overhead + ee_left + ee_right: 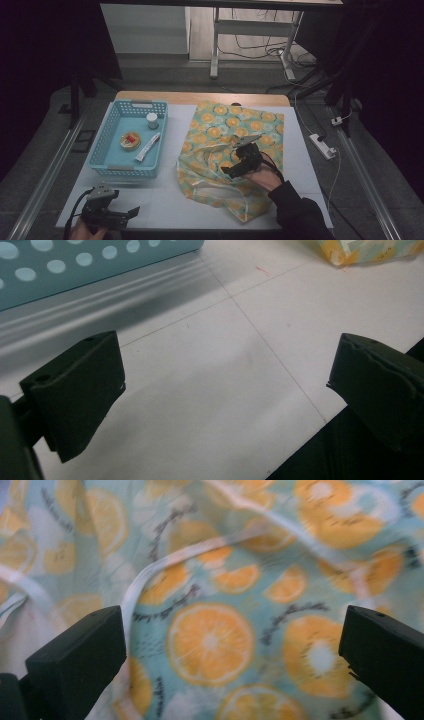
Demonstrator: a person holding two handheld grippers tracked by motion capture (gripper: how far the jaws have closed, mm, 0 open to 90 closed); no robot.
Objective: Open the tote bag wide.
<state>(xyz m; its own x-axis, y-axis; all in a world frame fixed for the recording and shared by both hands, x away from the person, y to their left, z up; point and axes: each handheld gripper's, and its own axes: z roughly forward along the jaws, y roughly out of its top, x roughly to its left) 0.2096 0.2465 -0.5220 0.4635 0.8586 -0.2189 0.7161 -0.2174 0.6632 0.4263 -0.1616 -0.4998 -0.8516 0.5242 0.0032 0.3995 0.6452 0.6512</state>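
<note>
A teal cloth bag printed with orange slices (235, 145) lies spread on the white table, its near part crumpled and its pale lining showing. My right gripper (227, 171) hovers just over the bag's middle, open, with the orange print (210, 642) and a white strap (150, 575) under its jaws. My left gripper (134, 212) rests low at the table's front left corner, open, nothing between its jaws; bare white tabletop (215, 390) lies beneath them.
A light blue perforated basket (106, 150) stands at the left, holding a round tin (130, 141), a small white jar (152, 120) and a white tube (148, 146). Its wall (75, 265) is just beyond the left jaws. A power strip (323, 145) lies on the floor at right.
</note>
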